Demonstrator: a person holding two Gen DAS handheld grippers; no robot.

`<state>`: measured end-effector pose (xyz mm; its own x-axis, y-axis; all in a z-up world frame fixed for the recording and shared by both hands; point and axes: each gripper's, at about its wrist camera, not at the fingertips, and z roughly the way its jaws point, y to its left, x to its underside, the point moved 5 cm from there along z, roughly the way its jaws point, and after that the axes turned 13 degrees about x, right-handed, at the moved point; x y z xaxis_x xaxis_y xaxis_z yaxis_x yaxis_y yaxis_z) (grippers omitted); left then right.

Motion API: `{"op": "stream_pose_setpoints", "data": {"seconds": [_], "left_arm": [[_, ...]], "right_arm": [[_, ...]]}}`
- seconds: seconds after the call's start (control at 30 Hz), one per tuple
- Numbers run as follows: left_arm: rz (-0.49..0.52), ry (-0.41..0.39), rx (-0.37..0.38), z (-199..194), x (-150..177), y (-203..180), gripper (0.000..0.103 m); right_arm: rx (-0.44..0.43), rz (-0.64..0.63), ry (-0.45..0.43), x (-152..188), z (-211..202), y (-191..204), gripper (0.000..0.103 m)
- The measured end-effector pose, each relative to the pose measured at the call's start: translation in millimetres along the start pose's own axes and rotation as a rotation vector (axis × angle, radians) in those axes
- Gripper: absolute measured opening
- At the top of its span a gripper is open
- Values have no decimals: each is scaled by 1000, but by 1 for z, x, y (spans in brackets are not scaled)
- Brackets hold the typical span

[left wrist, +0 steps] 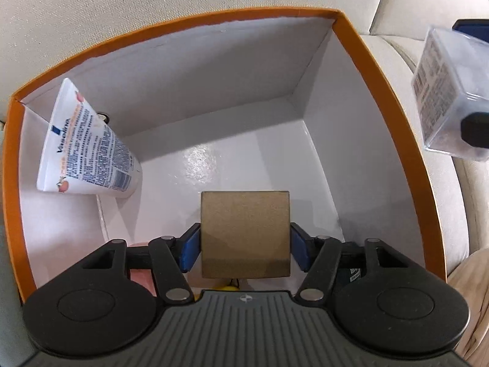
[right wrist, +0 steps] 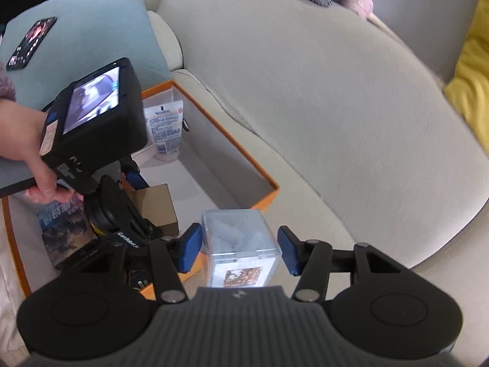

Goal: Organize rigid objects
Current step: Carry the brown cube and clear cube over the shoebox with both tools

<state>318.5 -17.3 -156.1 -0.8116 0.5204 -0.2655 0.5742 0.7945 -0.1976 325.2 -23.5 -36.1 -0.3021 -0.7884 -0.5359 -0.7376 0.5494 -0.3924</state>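
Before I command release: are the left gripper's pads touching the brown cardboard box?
Touching. The left wrist view shows both blue pads pressed flush on the cardboard box sides, no gap, inside the orange box.

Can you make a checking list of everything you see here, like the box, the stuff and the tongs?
Surface: cream sofa seat, orange-rimmed box resting on it.
Job's things: Vaseline tube leaning in the box's corner; brown cardboard box; clear plastic cube; picture-covered pack inside the box.
Clutter: phone on a blue cushion.
Tongs: left tongs shut on the brown cardboard box, over the box; right tongs around the cube, pads apart from it.
Cables: nothing seen.
Surroundings: yellow cushion.
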Motion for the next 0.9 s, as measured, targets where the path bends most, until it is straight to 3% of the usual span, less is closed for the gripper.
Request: {"op": "stream_pose_setpoints", "data": {"seconds": [0.27, 0.53, 0.7, 0.9], "left_arm": [[62, -18, 23, -23, 5, -4, 78], [144, -29, 22, -50, 19, 0, 77], [194, -24, 40, -46, 23, -3, 75], [253, -32, 83, -47, 32, -2, 75]], "right_arm": [[-30, -58, -20, -7, -17, 9, 55], [-91, -166, 2, -19, 0, 49, 55], [-95, -262, -2, -21, 9, 68, 55], [-151, -349, 56, -18, 27, 86, 55]]}}
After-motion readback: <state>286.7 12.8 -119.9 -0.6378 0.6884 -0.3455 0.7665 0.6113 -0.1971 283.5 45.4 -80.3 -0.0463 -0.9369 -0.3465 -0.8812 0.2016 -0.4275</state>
